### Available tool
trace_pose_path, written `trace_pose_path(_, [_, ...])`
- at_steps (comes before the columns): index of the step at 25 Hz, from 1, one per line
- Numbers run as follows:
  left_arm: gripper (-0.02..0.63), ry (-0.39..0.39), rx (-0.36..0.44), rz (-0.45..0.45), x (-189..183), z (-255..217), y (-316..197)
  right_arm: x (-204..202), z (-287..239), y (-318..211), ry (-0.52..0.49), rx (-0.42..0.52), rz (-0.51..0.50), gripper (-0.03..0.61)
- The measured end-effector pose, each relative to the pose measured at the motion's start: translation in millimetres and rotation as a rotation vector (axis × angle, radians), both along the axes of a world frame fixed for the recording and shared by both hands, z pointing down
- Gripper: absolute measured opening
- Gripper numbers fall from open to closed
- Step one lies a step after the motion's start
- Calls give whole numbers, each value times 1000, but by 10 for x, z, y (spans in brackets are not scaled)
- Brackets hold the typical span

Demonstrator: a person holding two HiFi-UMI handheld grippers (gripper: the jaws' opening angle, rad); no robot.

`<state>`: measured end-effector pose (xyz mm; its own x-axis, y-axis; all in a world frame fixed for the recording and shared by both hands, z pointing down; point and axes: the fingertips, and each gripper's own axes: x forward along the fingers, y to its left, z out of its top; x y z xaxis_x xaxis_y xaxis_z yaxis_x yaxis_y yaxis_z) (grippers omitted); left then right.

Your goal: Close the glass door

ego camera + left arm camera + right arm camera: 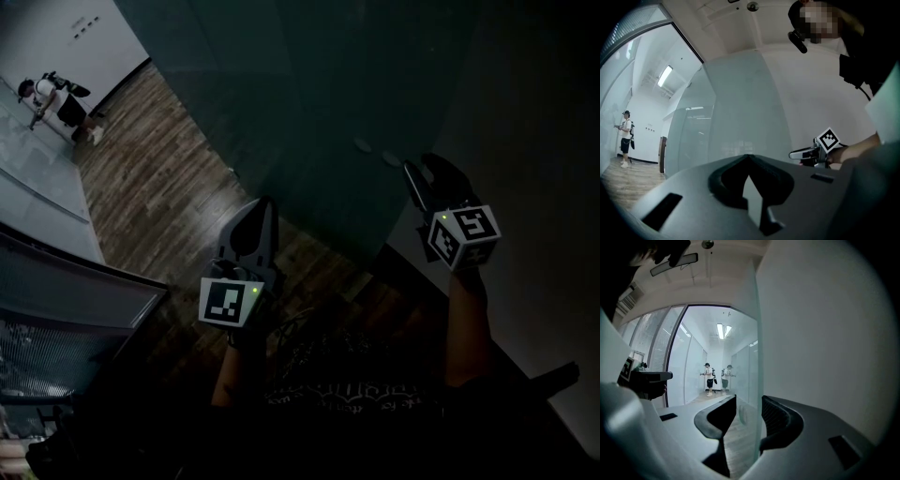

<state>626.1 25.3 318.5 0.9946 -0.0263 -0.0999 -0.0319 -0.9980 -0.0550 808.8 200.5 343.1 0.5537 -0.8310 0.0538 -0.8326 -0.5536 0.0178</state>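
The frosted glass door (309, 112) stands upright ahead of me, with its free edge (759, 357) running top to bottom in the right gripper view. My right gripper (427, 173) (749, 401) is open and its jaws straddle that edge; the right jaw lies close against the glass and a gap shows at the left jaw. Two small round fittings (375, 150) sit on the door just left of it. My left gripper (258, 211) (749, 158) is shut on nothing, held in front of the door's face (736, 108) and apart from it. The left gripper view also shows the right gripper (799, 153).
A white wall (544, 141) rises just right of the door edge. A wooden floor (159, 187) runs down a corridor between glass partitions (47, 187). A person (56, 103) (708, 376) stands far down it. A dark slatted structure (56, 319) is at the lower left.
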Motion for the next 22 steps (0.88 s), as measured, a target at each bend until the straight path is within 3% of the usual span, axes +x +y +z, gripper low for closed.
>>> trace_pose_path(22, [1, 25, -10, -205, -752, -59, -147, -570, -123, -108, 20, 34, -85, 152])
